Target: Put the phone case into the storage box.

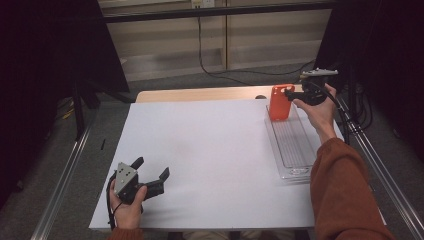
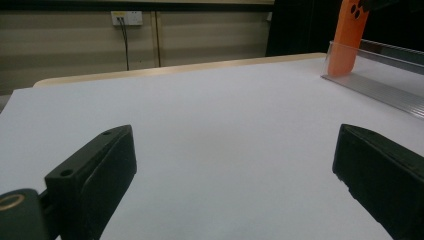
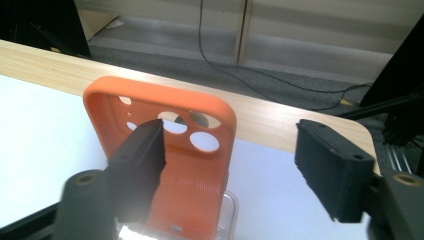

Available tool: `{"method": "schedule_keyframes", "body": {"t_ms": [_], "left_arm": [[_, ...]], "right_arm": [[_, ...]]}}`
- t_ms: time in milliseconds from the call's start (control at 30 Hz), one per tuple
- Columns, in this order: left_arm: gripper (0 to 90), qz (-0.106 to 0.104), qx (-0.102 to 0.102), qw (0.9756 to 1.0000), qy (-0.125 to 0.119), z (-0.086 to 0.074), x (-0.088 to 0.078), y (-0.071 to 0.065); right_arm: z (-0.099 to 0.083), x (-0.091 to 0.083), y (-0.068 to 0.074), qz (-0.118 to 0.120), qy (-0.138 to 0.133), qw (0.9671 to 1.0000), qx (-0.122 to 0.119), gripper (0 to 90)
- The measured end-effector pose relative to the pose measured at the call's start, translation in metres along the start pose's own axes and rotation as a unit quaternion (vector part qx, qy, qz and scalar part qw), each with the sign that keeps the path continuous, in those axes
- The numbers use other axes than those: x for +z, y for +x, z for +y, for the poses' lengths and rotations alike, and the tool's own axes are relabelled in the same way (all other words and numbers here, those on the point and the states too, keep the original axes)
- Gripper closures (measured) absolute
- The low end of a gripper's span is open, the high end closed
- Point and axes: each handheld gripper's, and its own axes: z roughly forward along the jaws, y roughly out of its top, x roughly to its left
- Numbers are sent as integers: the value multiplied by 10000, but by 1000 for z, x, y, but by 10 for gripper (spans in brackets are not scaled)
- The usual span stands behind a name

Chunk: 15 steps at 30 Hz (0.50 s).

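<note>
Orange phone case (image 1: 280,102) stands upright at far end of clear tray (image 1: 295,150), on right side of white table sheet (image 1: 200,150). Right gripper (image 1: 295,92) is at the case's top edge, jaws spread wide; in the right gripper view one finger (image 3: 142,155) sits in front of the case's inner face (image 3: 200,170), the other well off to the side; not clamped. Left gripper (image 1: 152,170) rests low near the table's front left, jaws wide apart, holding nothing, far from the case.

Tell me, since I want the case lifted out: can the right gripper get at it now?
Probably yes: the right gripper, jaws open, is right at the upright orange phone case in the clear tray, nothing between.
</note>
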Motion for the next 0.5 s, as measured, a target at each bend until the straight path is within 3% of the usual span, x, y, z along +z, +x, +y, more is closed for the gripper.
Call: {"method": "schedule_keyframes", "body": {"t_ms": [133,167,333,500], "left_arm": [[38,-19,38,10000,-13,1,0,-2],[38,-20,37,10000,-17,1,0,-2],[38,15,-7,10000,-46,1,0,-1],[38,21,10,10000,-52,1,1,-2]], "right_arm": [[-1,-1,-1,0,-19,10000,95,162],[-1,-2,-2,-1,-2,9999,163,109],[-1,-6,-4,25,-9,9996,272,42],[-6,-9,-2,119,-207,9990,365,35]]}}
